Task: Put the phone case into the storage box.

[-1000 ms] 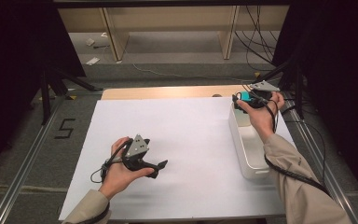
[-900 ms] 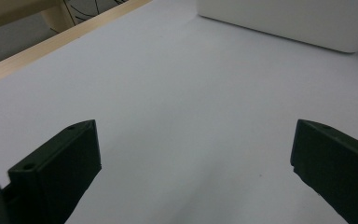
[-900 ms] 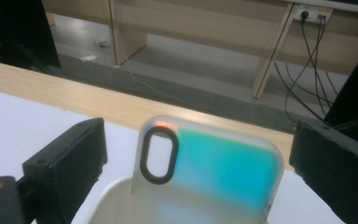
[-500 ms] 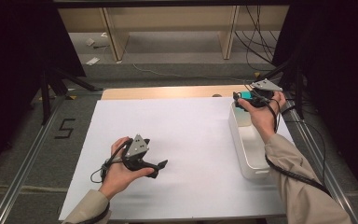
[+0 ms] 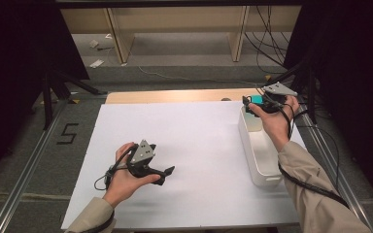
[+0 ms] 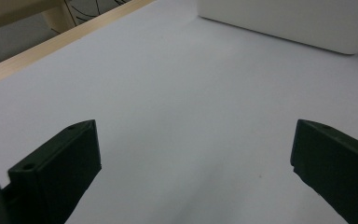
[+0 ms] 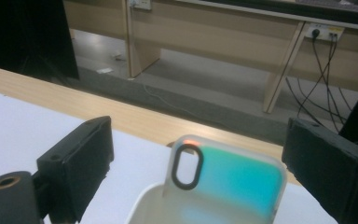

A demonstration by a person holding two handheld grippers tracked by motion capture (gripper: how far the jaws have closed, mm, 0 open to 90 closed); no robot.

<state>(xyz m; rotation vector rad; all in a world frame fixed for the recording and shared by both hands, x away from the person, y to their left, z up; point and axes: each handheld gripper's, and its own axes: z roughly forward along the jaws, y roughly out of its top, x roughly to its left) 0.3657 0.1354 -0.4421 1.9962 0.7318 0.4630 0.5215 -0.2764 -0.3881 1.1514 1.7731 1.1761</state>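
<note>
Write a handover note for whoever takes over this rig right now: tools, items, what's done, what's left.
Left tool: open, empty, resting low on the white table sheet, away from the work.
Right tool: open, held at the far end of the white rectangular plastic bin, jaws standing either side of the teal translucent phone case without touching it.
The phone case stands upright at the bin's far end, leaning on its wall.
Done: approach to the case.
Left: probably close on the case and move it.

Left hand-held gripper (image 5: 169, 171) agape; right hand-held gripper (image 7: 200, 168) agape
</note>
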